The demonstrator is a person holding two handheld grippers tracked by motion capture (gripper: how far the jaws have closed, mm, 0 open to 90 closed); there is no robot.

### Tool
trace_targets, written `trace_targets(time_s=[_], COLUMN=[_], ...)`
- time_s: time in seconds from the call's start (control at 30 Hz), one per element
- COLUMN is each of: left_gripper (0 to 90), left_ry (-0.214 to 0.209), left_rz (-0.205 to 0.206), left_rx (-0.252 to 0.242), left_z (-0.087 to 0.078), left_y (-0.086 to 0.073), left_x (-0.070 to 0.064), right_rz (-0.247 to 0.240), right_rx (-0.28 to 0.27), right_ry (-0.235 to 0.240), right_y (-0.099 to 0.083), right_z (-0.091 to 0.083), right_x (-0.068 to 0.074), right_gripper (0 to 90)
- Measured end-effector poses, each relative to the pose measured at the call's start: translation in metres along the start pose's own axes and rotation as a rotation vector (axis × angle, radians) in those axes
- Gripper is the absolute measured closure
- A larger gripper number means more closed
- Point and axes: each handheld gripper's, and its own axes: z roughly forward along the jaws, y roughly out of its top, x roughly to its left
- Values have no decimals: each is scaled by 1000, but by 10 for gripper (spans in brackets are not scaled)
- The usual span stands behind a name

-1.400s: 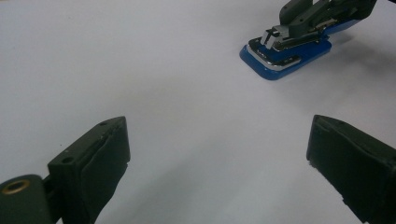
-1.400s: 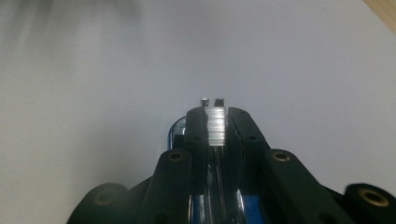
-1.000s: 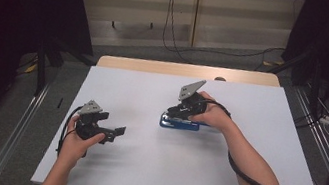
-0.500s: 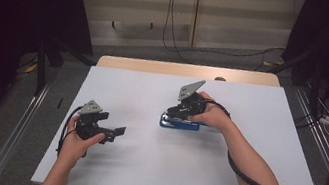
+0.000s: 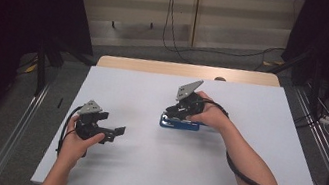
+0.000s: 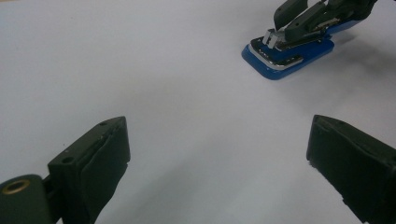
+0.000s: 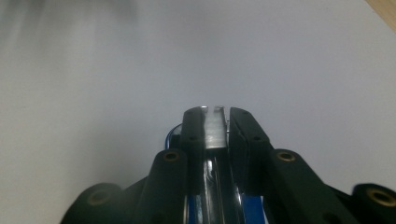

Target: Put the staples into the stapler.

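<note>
A blue stapler (image 5: 178,124) lies flat near the middle of the white table (image 5: 250,112). My right gripper (image 5: 172,114) sits over it, its jaws closed on the stapler's silver metal arm (image 7: 215,127) from both sides. In the left gripper view the blue stapler (image 6: 289,55) shows at the upper right with the right gripper's fingers on it. My left gripper (image 5: 117,131) rests at the table's left front, jaws spread wide with bare table between the pads (image 6: 103,158), pointing toward the stapler.
A wooden strip (image 5: 156,66) runs along the table's far edge. Cables (image 5: 173,28) hang at the back wall, and dark stands (image 5: 41,61) sit left of the table. A black cable (image 5: 258,184) trails from my right gripper along the forearm.
</note>
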Motion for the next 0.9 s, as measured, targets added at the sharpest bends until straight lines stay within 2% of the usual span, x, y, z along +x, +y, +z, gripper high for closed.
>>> trace_targets(time_s=[0.1,0.33,0.53,0.9], left_gripper=[63,63,63,64], left_ry=[-5,-11,-19,-29], left_rz=[-1,-1,-1,14], left_rx=[0,-9,-4,-10], left_z=[0,2,4,8], left_y=[0,1,3,6], left_x=[0,-2,-4,-7], right_rz=[7,60,121,225], right_rx=[-12,-56,-82,-101], right_ry=[-8,-54,-121,-224], right_y=[-1,-4,-9,-25], right_z=[-2,-20,-36,-58], right_x=[1,3,8,18], right_gripper=[655,549,395,214])
